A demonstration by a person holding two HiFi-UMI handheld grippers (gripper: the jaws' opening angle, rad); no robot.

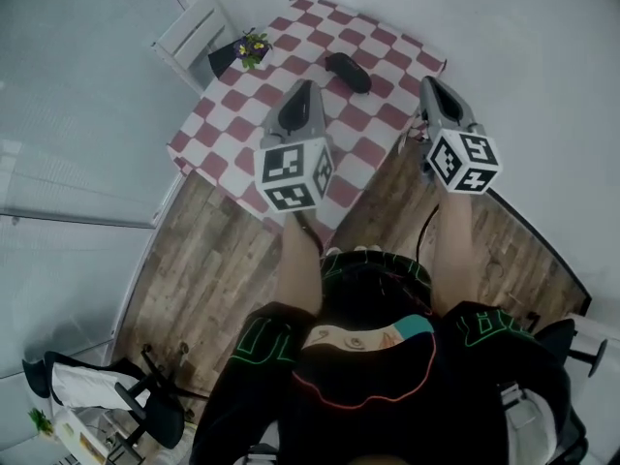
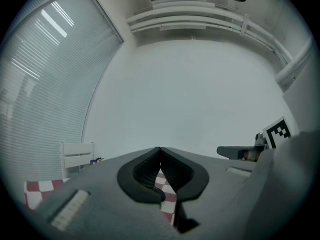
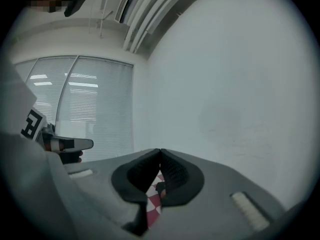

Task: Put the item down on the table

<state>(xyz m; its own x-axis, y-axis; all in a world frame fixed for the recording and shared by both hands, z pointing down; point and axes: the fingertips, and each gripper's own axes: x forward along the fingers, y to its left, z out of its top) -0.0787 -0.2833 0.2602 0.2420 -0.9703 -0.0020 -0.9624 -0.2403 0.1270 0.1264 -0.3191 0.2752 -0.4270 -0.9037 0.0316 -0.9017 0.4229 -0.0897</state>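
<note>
No legible text (only coded squares on left gripper (image 1: 303,87) and right gripper (image 1: 432,85) cubes (image 1: 294,174))

**Red-and-White Checks Filling the Tabletop**

The tabletop (image 1: 387,51) is showing a red-and-white checked pattern, and a black item (image 1: 347,72) is standing out against it. The floor (image 1: 223,260) is showing brown wood grain. The left gripper (image 1: 303,87) and right gripper (image 1: 432,85) are showing grey, with black-and-white marker cubes.

The left hand-held gripper (image 2: 160,149) faces a plain white wall (image 2: 190,94), its jaws meeting tip to tip with nothing between them. The red-and-white checked desk (image 2: 39,190) shows through the gap below the tips and at lower left, beside a white chair (image 2: 76,157). The right hand-held gripper (image 2: 223,151) reaches in from the right.
</note>
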